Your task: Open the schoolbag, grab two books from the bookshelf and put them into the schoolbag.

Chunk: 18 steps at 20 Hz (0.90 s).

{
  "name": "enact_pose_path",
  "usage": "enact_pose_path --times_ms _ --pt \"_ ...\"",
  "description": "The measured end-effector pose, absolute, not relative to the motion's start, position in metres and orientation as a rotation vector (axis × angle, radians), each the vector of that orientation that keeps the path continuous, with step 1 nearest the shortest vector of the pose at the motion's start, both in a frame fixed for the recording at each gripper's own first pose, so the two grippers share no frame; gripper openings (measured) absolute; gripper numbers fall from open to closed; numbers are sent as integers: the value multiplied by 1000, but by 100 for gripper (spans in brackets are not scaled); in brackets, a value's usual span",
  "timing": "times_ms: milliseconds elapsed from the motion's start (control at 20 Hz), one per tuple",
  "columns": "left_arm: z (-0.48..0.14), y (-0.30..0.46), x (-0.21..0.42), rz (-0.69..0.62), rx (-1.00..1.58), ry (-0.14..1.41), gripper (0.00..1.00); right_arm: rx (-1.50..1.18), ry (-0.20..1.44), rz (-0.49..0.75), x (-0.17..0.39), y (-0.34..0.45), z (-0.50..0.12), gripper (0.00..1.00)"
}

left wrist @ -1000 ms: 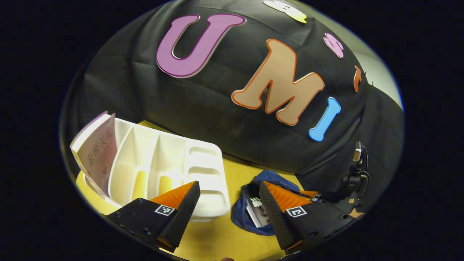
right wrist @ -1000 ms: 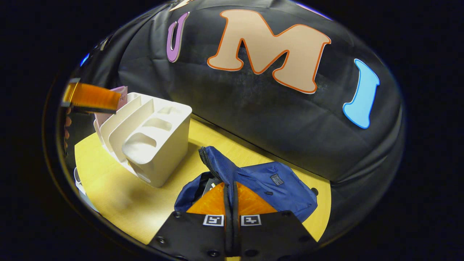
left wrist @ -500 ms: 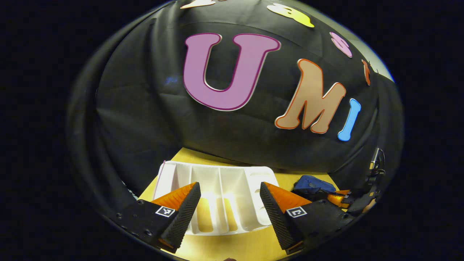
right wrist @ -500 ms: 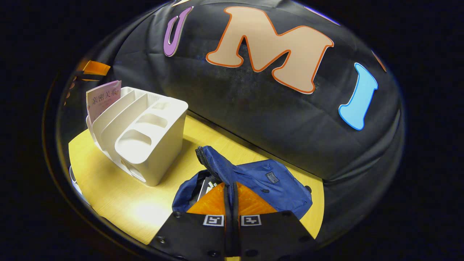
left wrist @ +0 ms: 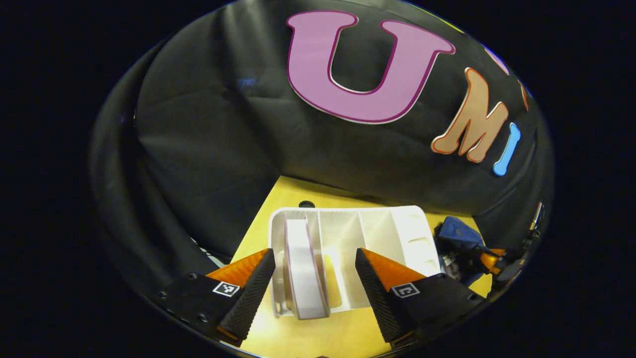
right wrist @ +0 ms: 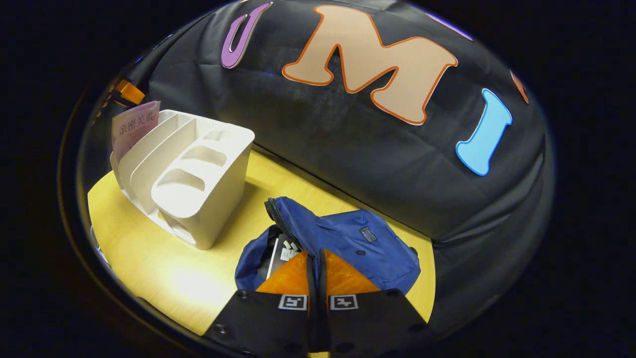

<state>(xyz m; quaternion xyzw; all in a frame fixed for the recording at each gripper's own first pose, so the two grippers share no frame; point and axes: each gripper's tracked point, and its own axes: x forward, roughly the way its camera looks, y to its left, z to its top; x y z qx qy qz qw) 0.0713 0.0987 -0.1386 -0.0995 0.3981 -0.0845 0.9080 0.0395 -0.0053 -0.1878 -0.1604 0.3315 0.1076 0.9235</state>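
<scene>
While the right gripper (right wrist: 316, 261) is clamped on the bag (right wrist: 343, 238) edge at lower centre, the left gripper (left wrist: 314, 278) is held open astride the book (left wrist: 304, 268), standing in the shelf (left wrist: 397, 233), long axis running away between the jaws.

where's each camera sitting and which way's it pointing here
Left gripper view: rides the left gripper, looking down onto the white bookshelf with a book standing between its open fingers.
Right gripper view: rides the right gripper, facing the blue schoolbag, fingers closed together at its opening; I cannot tell what they pinch.
Shared: bookshelf, book, schoolbag, yellow table; the right gripper also shows at the left gripper view's right edge.
</scene>
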Motion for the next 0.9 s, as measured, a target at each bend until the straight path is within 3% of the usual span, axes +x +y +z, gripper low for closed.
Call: enact_pose_path --times_ms 250,650,800,900 --pt "-172 105 75 -173 -169 941 93 -331 691 211 37 -2 -193 3" --pt "-194 111 74 -228 -63 1060 70 -351 705 210 34 8 -203 3" --pt "-201 120 72 -246 6 1087 40 -375 706 193 33 10 -203 3" --pt "-200 117 73 -271 8 1090 36 -389 716 176 32 10 -205 2"
